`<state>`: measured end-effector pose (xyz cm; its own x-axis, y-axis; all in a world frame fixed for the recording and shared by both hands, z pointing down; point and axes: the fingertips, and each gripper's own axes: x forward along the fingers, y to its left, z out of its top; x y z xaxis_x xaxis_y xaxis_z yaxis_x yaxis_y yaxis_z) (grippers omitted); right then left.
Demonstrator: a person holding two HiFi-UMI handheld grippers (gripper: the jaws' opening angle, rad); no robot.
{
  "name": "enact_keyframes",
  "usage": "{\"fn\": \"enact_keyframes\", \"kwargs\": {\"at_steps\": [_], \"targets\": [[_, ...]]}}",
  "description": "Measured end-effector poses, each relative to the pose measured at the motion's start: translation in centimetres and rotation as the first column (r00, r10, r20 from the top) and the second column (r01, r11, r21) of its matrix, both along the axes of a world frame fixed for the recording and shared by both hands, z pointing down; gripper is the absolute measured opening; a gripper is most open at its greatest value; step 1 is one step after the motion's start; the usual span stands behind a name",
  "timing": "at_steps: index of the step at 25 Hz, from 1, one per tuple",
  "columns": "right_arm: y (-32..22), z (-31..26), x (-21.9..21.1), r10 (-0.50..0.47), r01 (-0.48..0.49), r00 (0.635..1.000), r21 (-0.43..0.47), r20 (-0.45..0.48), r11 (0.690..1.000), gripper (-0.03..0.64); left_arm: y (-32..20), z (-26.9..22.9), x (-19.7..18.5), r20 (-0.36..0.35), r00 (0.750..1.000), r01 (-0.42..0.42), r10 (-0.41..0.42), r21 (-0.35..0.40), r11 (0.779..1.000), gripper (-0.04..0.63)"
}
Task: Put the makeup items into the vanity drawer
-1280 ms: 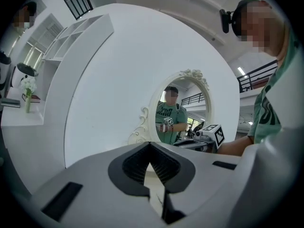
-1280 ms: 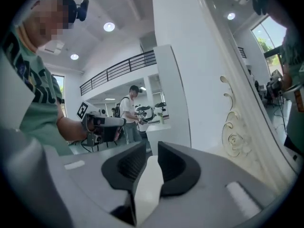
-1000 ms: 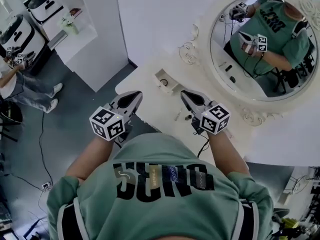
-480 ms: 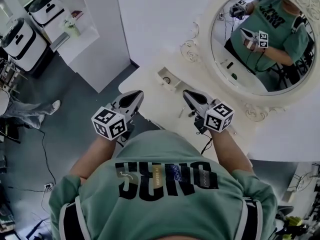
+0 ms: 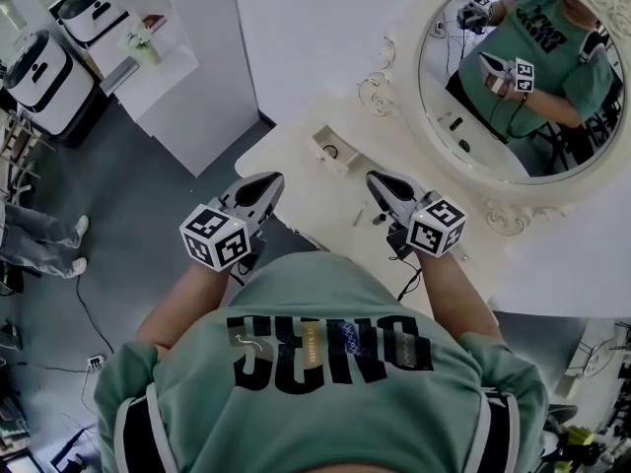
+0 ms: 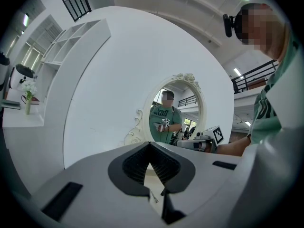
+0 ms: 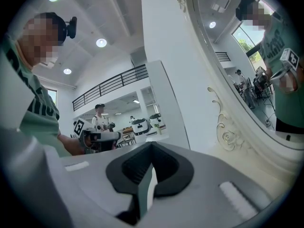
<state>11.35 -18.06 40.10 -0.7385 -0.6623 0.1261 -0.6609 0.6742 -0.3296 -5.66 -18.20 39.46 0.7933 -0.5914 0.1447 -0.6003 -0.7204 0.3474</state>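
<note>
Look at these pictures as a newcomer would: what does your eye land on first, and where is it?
First comes the large oval mirror in its ornate white frame, upper right, reflecting the person in a green shirt. Next, the grey left claw and grey right claw, both shut and empty, with their black-and-white marker cubes, point side by side at the near edge of the cream vanity top.

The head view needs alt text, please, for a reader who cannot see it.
From above, a person in a green shirt holds the left gripper and right gripper, both shut and empty, at the edge of a white vanity table. Small items lie by the right gripper; a round mirror reflects the person.
</note>
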Motion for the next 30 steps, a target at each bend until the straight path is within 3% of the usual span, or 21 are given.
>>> {"fn": "enact_keyframes", "kwargs": {"at_steps": [30], "targets": [[-0.53, -0.06, -0.26, -0.025, 0.026, 0.999, 0.023, -0.044, 0.999, 0.006, -0.79, -0.11, -0.42, -0.004, 1.0, 0.021, -0.021, 0.006, 1.0, 0.003]]}}
